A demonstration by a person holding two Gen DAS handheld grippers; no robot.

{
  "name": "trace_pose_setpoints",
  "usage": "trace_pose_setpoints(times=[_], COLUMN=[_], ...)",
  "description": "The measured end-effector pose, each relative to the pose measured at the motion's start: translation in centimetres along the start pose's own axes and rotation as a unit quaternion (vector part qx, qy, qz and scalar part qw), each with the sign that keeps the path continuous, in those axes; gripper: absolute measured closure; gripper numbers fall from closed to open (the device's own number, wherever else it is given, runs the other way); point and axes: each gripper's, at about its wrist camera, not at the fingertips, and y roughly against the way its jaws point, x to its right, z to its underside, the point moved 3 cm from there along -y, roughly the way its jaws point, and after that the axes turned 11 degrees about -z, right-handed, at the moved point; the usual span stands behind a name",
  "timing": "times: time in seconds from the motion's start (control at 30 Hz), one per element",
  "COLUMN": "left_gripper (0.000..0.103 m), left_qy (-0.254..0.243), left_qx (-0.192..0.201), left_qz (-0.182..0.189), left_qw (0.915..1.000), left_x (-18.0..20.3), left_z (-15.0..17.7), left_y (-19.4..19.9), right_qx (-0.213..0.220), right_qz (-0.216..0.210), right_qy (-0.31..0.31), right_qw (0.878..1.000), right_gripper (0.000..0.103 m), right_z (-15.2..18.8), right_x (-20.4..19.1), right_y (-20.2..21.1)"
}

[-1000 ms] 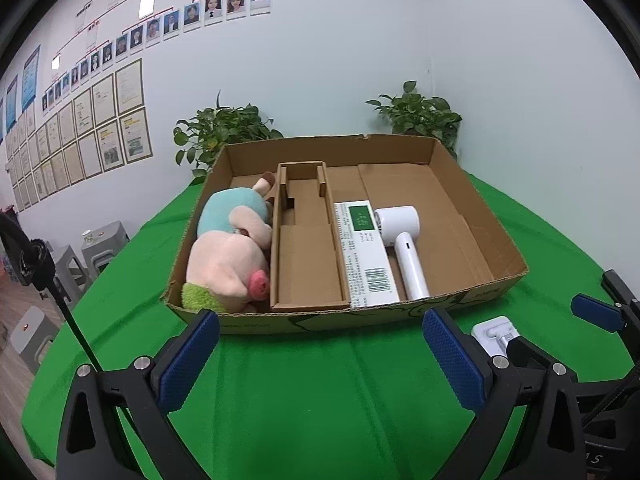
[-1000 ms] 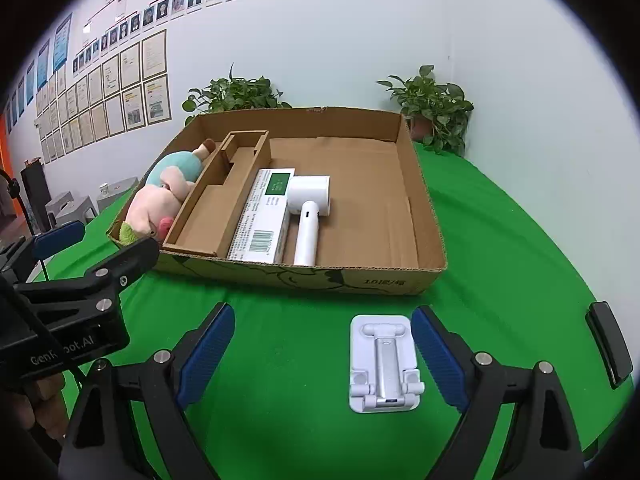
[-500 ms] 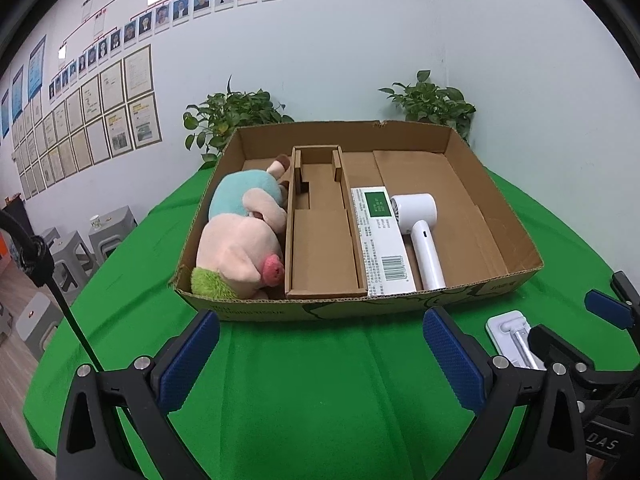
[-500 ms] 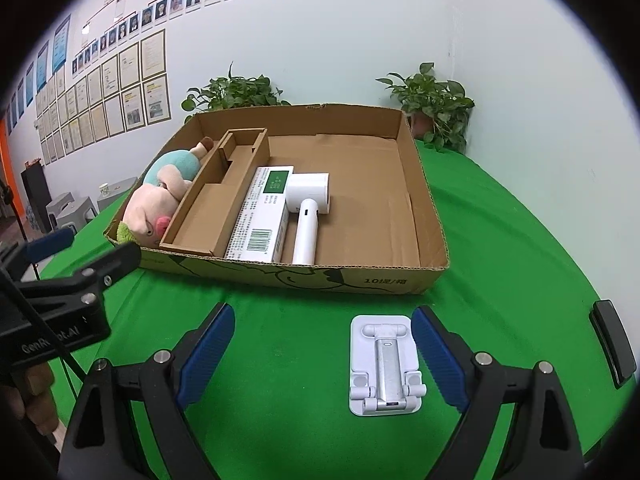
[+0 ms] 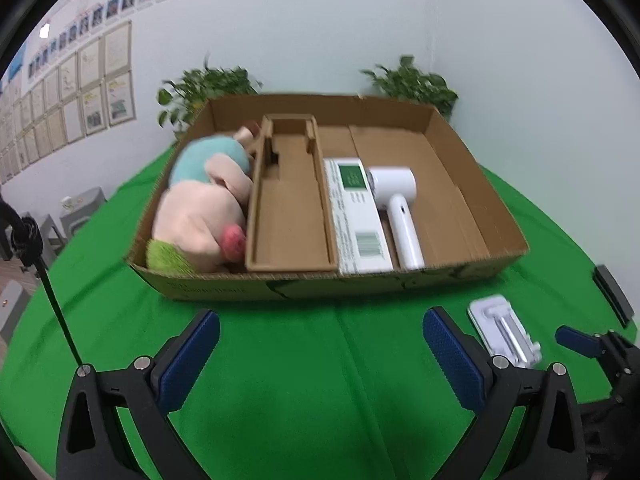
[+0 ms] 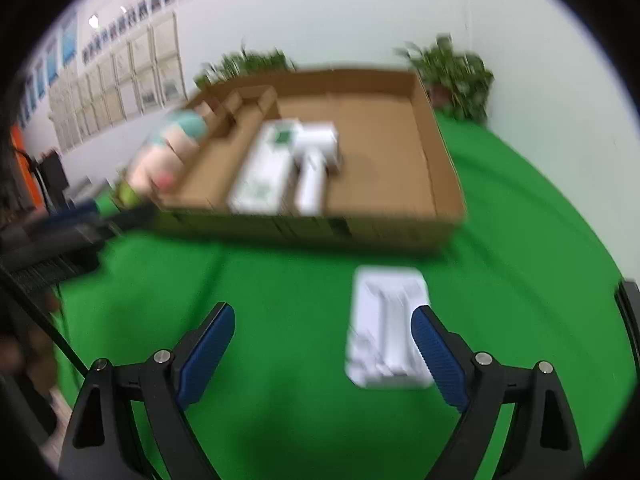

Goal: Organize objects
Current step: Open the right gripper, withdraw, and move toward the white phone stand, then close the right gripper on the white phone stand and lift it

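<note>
A cardboard box on the green table holds a plush toy, a cardboard insert, a white and green carton and a white hair dryer. A white phone stand lies flat on the cloth in front of the box; it also shows in the left wrist view. My right gripper is open and empty, its right finger beside the stand. My left gripper is open and empty, in front of the box. The right wrist view is blurred.
A black flat object lies at the table's right edge. Potted plants stand behind the box against the wall. A tripod pole stands off the table's left side. The box has bare floor on its right.
Both grippers have moved nearer the table. The right gripper has shifted so the phone stand sits closer to its right finger. The left gripper's view has swung right, and more of the stand shows.
</note>
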Motion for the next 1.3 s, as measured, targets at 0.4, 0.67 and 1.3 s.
trace_pose_setpoints(times=[0.4, 0.67, 1.3], left_gripper=[0.0, 0.0, 0.003], left_qy=[-0.006, 0.004, 0.059], left_qx=[-0.123, -0.118, -0.163], left_qz=[0.121, 0.102, 0.215], left_qw=[0.985, 0.9878, 0.9609], left_x=[4.5, 3.5, 3.6], left_z=[4.2, 4.5, 4.4], left_y=[-4.3, -3.9, -4.8], right_qx=[-0.071, -0.079, -0.09], right_qz=[0.004, 0.048, -0.071], right_qy=[-0.023, -0.01, -0.072], right_qw=[0.997, 0.996, 0.991], right_gripper=[0.017, 0.036, 0.037], right_z=[2.5, 2.0, 3.3], right_x=[3.4, 3.8, -0.1], right_y=[-3.0, -4.4, -2.5])
